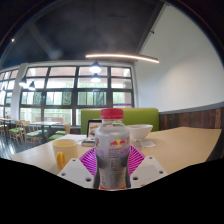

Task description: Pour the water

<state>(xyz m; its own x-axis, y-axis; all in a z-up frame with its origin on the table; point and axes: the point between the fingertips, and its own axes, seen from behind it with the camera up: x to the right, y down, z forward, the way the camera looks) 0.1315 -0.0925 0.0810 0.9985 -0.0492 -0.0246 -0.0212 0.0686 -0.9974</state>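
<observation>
Pale wooden tabletop (185, 145) carries everything. White bowl (139, 131) sits at 1 o'clock, yellow plastic cup (65, 152) at 10. Clear plastic water bottle with red cap (112, 150) is clamped mid-body between both pink pads (91, 160). Probably thin-walled, sloshy and easily squashed, so hold lightly below the label.

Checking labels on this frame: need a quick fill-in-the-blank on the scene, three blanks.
1. The bottle between the gripper fingers has a ____ cap.
2. The cup beside the bottle holds a ____ drink.
3. Beyond the bottle, a white ____ sits on the table.

Missing words: pink; yellow; bowl
</observation>
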